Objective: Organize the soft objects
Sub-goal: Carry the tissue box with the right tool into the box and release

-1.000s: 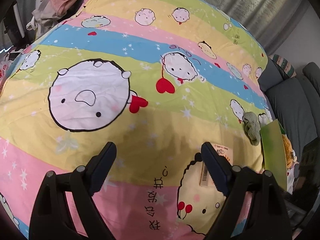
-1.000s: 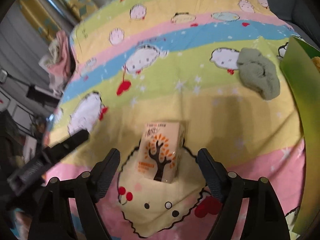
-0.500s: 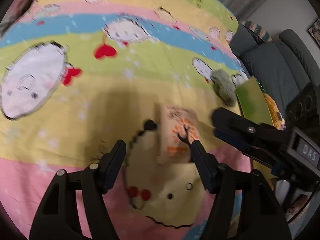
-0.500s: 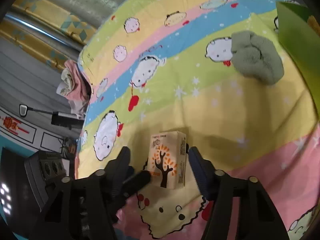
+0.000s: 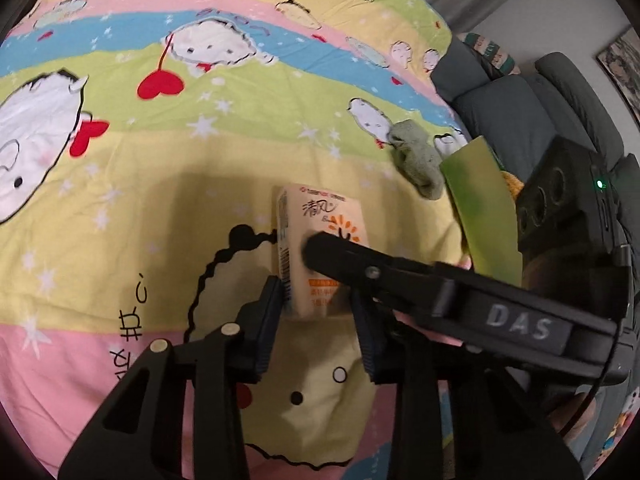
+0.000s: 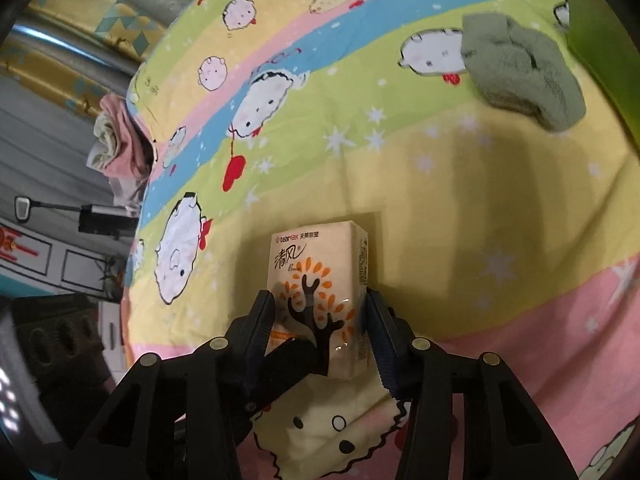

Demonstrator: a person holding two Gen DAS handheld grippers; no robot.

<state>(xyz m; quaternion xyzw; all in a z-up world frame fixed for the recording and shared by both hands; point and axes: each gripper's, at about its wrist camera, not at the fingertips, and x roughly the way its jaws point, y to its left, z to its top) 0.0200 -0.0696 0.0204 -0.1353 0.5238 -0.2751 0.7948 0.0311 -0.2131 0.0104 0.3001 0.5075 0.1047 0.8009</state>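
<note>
Since that tissue pack [image 6: 320,296] is squishy, both the left gripper [image 5: 316,312] and right gripper [image 6: 320,320] are closing around it, pads just about touching its sides, probably so it won't slip.

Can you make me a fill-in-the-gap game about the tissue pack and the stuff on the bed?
1. Both tools are closing around the same tissue ____.
2. The picture printed on the tissue pack is a black ____ with orange leaves.
3. The crumpled sock lying on the bedspread is ____ in colour.
4. The left tool and the right tool grip the pack from its two ____.

Missing words: pack; tree; green; sides
</note>
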